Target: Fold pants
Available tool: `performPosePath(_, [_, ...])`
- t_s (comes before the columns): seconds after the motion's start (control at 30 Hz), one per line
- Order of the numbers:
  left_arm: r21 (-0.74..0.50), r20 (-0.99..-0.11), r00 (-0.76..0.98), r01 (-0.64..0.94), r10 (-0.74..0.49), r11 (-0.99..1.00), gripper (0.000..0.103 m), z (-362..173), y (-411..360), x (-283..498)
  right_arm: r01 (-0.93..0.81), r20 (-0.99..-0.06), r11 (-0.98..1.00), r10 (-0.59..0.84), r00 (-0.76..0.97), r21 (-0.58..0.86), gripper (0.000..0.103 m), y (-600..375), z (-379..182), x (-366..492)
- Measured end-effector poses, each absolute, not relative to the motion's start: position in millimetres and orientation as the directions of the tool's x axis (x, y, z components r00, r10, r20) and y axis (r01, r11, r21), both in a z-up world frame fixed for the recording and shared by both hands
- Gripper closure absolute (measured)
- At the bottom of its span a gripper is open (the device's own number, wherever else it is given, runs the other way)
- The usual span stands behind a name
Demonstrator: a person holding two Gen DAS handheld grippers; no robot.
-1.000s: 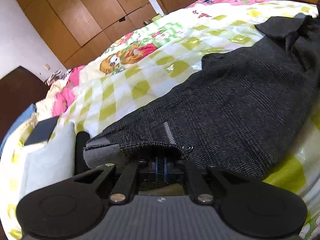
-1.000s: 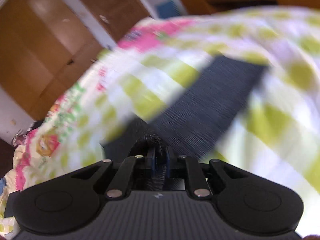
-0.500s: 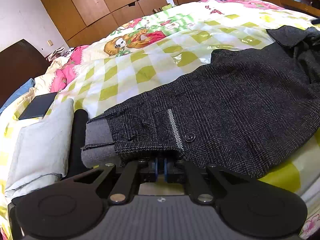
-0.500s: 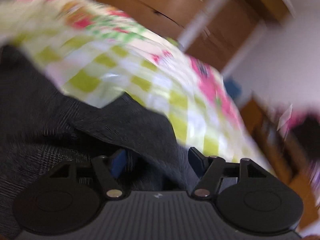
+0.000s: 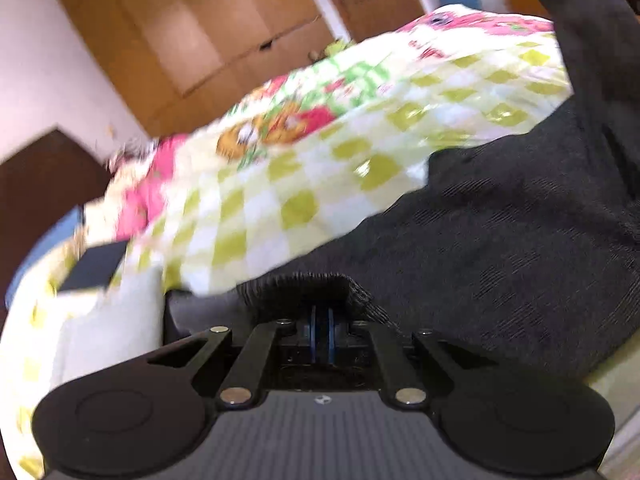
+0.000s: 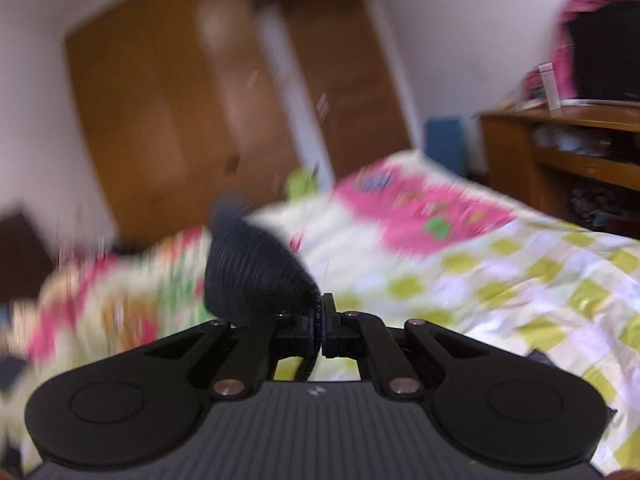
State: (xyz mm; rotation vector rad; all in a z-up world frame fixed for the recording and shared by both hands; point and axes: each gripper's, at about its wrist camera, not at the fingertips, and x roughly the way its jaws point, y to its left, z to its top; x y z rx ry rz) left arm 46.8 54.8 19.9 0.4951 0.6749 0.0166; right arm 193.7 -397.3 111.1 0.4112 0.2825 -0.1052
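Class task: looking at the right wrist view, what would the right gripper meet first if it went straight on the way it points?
Probably the bedspread. The right gripper, shut on a fold of the pants, points over the bed; depth is unclear.

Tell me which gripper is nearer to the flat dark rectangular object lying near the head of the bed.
Left. The left gripper holds the dark grey pants with the flat dark rectangular object lying close by; the right gripper grips pants fabric, the object unseen there.
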Motion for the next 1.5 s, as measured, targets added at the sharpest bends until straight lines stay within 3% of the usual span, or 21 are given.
performPosePath(0.03, [0.447,-0.592,0.790,0.155,0.162,0.881,0.083,16.1,47.3,46.9,0.231,-0.321,0.886,-0.100,0.942,0.403,0.099,-406.5,95.2,186.9])
performPosePath(0.07, [0.449,-0.594,0.788,0.161,0.159,0.879,0.083,11.0,40.4,47.8,0.323,-0.366,0.844,-0.165,0.916,0.428,0.092,-417.4,72.5,180.5])
performPosePath(0.1, [0.452,-0.596,0.786,0.161,0.163,0.877,0.083,6.3,35.5,48.9,0.423,-0.437,0.800,-0.227,0.870,0.425,0.086,-428.5,46.4,177.0])
performPosePath(0.17, [0.475,-0.588,0.788,0.157,0.180,0.866,0.083,-1.1,28.4,50.2,0.552,-0.590,0.756,-0.278,0.758,0.353,0.083,-444.8,1.3,176.7])
performPosePath(0.27, [0.510,-0.566,0.800,0.151,0.198,0.846,0.083,-4.1,24.4,46.0,0.572,-0.639,0.760,-0.280,0.717,0.309,0.082,-446.3,-20.2,158.6])
performPosePath(0.3, [0.497,-0.570,0.798,0.146,0.195,0.855,0.083,-2.2,27.7,44.4,0.576,-0.638,0.766,-0.296,0.710,0.286,0.074,-442.6,-17.9,151.4])
performPosePath(0.37, [0.467,-0.574,0.796,0.122,0.195,0.876,0.083,3.5,38.8,41.6,0.556,-0.627,0.792,-0.304,0.717,0.252,0.060,-430.7,-6.6,139.6])
performPosePath(0.47, [0.422,-0.570,0.794,0.065,0.209,0.904,0.081,9.5,55.9,31.1,0.441,-0.561,0.877,-0.271,0.782,0.190,0.058,-391.9,25.2,120.8])
performPosePath(0.57, [0.359,-0.582,0.783,0.006,0.219,0.933,0.076,11.2,77.5,18.1,0.196,-0.537,0.957,-0.051,0.842,0.215,0.038,-339.0,50.8,124.3])
performPosePath(0.6, [0.350,-0.587,0.778,-0.008,0.226,0.937,0.074,10.4,83.5,14.2,0.076,-0.546,0.965,0.078,0.834,0.253,0.037,-317.9,53.5,135.2])
performPosePath(0.7, [0.313,-0.612,0.754,-0.047,0.239,0.948,0.070,6.3,104.4,1.8,-0.229,-0.552,0.904,0.405,0.729,0.361,0.037,-248.5,49.0,173.8])
performPosePath(0.77, [0.287,-0.626,0.742,-0.068,0.241,0.955,0.069,5.2,118.0,-9.0,-0.374,-0.584,0.838,0.545,0.601,0.397,0.037,-198.2,40.9,205.6])
performPosePath(0.97, [0.277,-0.640,0.725,-0.090,0.253,0.957,0.055,10.8,147.7,-38.3,-0.530,-0.707,0.775,0.586,0.396,0.345,0.037,-115.8,5.8,268.8])
performPosePath(1.13, [0.165,-0.674,0.710,-0.121,0.202,0.979,0.051,16.9,172.9,-44.0,-0.551,-0.748,0.720,0.620,0.238,0.422,0.035,-96.2,-18.5,283.5])
performPosePath(1.17, [0.153,-0.670,0.715,-0.126,0.197,0.980,0.049,16.2,174.3,-40.6,-0.548,-0.757,0.732,0.604,0.249,0.404,0.038,-93.6,-22.4,285.5])
performPosePath(1.27, [0.128,-0.666,0.725,-0.121,0.175,0.984,0.048,11.2,176.3,-24.0,-0.520,-0.741,0.725,0.630,0.234,0.452,0.082,-95.5,-16.9,281.9])
performPosePath(1.3, [0.112,-0.668,0.727,-0.113,0.159,0.987,0.048,8.8,177.0,-18.6,-0.508,-0.725,0.712,0.652,0.222,0.484,0.091,-98.6,-13.6,281.9])
performPosePath(1.4, [0.083,-0.684,0.719,-0.093,0.125,0.992,0.048,2.7,176.1,-1.3,-0.525,-0.702,0.693,0.674,0.228,0.494,0.092,-102.0,0.3,278.2])
performPosePath(1.5, [0.137,-0.668,0.730,-0.076,0.148,0.988,0.048,5.3,170.0,9.1,-0.539,-0.650,0.667,0.713,0.263,0.515,0.092,-106.6,20.1,281.7])
